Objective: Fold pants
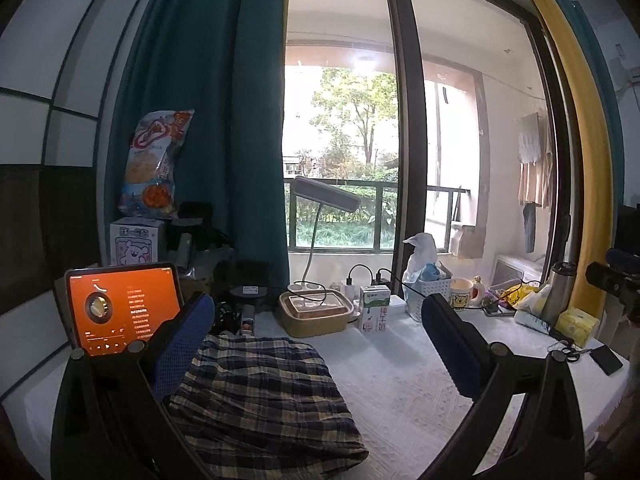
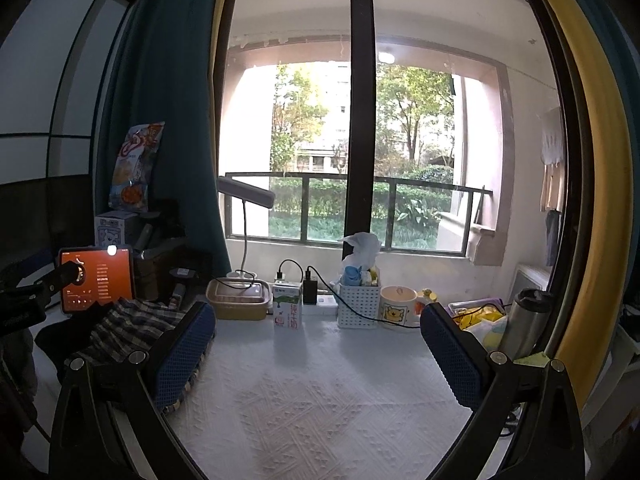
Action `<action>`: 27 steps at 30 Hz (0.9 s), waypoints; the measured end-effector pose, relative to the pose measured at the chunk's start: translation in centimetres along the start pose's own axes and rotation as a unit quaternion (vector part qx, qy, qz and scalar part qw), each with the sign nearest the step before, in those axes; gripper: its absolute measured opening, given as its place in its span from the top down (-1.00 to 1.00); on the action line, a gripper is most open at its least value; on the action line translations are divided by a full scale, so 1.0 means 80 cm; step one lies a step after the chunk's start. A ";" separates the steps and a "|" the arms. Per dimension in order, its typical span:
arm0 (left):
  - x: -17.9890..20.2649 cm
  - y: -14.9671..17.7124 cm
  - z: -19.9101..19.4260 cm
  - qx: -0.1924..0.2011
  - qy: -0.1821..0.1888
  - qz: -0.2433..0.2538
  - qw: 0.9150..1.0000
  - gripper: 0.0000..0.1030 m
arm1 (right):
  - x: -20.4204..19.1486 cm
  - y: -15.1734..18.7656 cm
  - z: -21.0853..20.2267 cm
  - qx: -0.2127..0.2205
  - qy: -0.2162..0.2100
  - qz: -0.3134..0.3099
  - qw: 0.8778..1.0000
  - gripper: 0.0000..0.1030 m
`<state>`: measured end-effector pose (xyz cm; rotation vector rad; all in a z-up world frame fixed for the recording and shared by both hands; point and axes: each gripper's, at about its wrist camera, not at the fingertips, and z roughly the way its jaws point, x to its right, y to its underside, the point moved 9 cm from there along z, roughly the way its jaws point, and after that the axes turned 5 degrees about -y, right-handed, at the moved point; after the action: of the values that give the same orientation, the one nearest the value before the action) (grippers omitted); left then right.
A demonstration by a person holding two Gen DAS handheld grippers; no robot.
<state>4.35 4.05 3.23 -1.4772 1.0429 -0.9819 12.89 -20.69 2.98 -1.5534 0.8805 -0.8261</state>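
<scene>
Both my tools gape wide, holding nothing: left tool (image 1: 316, 344), right tool (image 2: 316, 350). Folded plaid pants (image 1: 260, 392) lie on the white bench (image 1: 408, 392), at seven o'clock, touching my left tool's left finger (image 1: 180, 348).

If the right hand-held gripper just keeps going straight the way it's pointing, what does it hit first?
Probably the milk carton, standing almost dead ahead of the open right hand-held gripper, with only bare white tablecloth before it. Depth is unclear, though.
</scene>
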 end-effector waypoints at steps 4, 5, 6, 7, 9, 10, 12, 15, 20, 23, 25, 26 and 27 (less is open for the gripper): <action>0.004 0.000 -0.002 0.000 0.004 0.000 1.000 -0.99 | 0.000 0.000 0.000 0.000 0.000 0.000 1.000 -1.00; 0.004 0.000 -0.002 0.000 0.005 0.001 1.000 -0.99 | 0.000 0.001 0.000 -0.001 0.001 0.001 1.000 -1.00; 0.005 0.000 -0.002 0.000 0.005 0.001 1.000 -0.99 | 0.000 0.002 0.000 -0.001 0.001 0.001 1.000 -1.00; 0.006 0.000 -0.002 0.000 0.006 0.001 1.000 -0.99 | 0.001 0.002 0.000 -0.001 0.001 0.001 1.000 -1.00; 0.007 0.000 -0.002 -0.002 0.008 0.000 1.000 -0.99 | 0.002 0.003 -0.001 0.000 0.002 0.002 1.000 -1.00; 0.008 0.000 -0.002 -0.003 0.010 -0.001 1.000 -0.99 | 0.003 0.004 -0.001 0.000 0.002 0.003 1.000 -1.00; 0.011 0.000 -0.003 -0.004 0.013 -0.001 1.000 -0.99 | 0.003 0.003 -0.002 0.000 0.003 0.004 1.000 -1.00; 0.014 -0.001 -0.004 -0.002 0.016 0.001 1.000 -0.99 | 0.003 0.003 -0.003 0.001 0.005 0.005 1.000 -1.00; 0.017 0.000 -0.004 -0.005 0.018 -0.001 1.000 -0.99 | 0.007 0.004 -0.004 0.002 0.007 0.009 1.000 -1.00; 0.017 -0.001 -0.004 -0.003 0.018 0.001 1.000 -0.99 | 0.008 0.005 -0.004 0.001 0.009 0.011 1.000 -1.00; 0.018 0.000 -0.005 -0.003 0.019 0.001 1.000 -0.99 | 0.010 0.006 -0.004 0.001 0.009 0.013 1.000 -1.00; 0.018 0.000 -0.005 -0.003 0.019 0.001 1.000 -0.99 | 0.011 0.007 -0.004 0.000 0.009 0.014 1.000 -1.00; 0.019 0.000 -0.005 -0.003 0.019 0.002 1.000 -0.99 | 0.011 0.007 -0.003 0.000 0.010 0.014 1.000 -1.00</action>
<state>4.43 2.50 3.38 -1.4663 1.0776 -1.0087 13.01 -21.67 2.49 -1.5321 0.9151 -0.8218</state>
